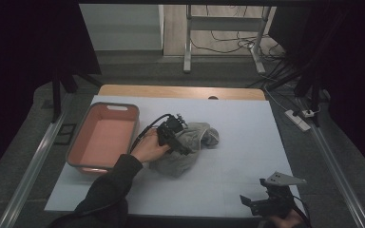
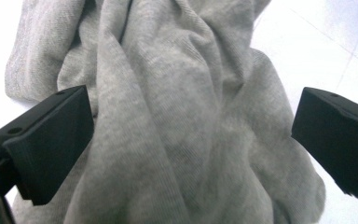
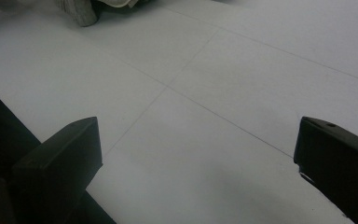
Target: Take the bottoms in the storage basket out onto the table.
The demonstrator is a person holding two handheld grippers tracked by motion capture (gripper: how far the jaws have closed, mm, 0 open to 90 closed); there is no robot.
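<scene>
Grey knit garment [image 2: 177, 116] between parted jaws, pink tub [image 1: 103, 137] beside

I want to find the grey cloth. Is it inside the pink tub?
No, the grey cloth lies on the white table beside the pink tub.

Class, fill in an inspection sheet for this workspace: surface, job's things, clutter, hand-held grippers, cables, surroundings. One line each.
Surface: white sheet over a wooden table; faint seam lines.
Job's things: crumpled grey knitted garment at mid-table; salmon-pink plastic tub with grey rim to its left, nothing inside.
Clutter: nothing seen.
Grippers: left hand-held gripper open, jaws wide on either side of the garment, pads not pressing; right hand-held gripper open over bare sheet near the front right corner.
Cables: black cable loops from the left hand-held gripper; loose wires and a white power strip on the floor.
Surroundings: grey floor, metal rails, a table frame behind, dark curtains.
</scene>
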